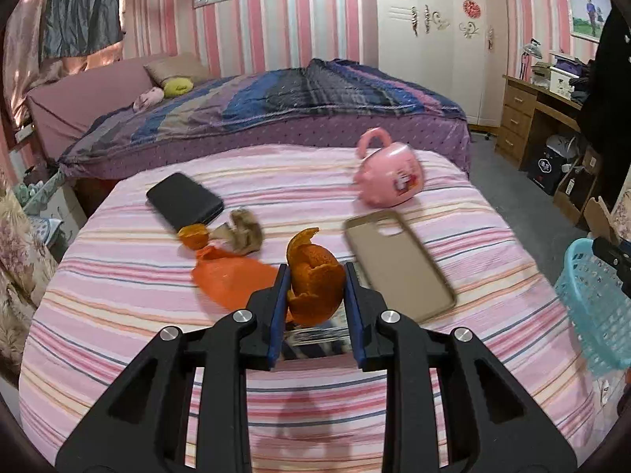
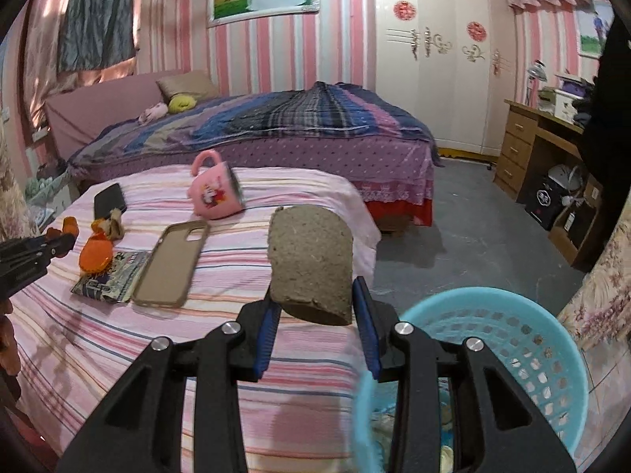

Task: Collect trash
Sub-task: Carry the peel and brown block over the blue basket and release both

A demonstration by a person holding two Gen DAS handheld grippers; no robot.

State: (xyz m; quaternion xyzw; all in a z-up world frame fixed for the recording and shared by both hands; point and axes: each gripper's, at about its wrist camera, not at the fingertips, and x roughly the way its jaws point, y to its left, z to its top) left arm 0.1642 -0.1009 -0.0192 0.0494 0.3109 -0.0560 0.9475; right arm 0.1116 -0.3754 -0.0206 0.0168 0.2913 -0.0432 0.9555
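My left gripper (image 1: pixel 315 276) is shut on a curled orange peel (image 1: pixel 313 276) and holds it above the striped table (image 1: pixel 118 335). My right gripper (image 2: pixel 317 299) is shut on a grey cardboard tube (image 2: pixel 311 264), held near the rim of a blue plastic basket (image 2: pixel 512 339) at the lower right. On the table lie a small orange peel piece (image 1: pixel 193 236), an orange wrapper (image 1: pixel 228 276), a crumpled brown scrap (image 1: pixel 244 230) and a printed packet (image 2: pixel 108 276).
A black phone (image 1: pixel 183 201), a beige phone case (image 1: pixel 398 262) and a tipped pink mug (image 1: pixel 388 179) lie on the table. A bed (image 1: pixel 276 110) stands behind it. A wooden desk (image 1: pixel 528 114) and boxes stand at the right.
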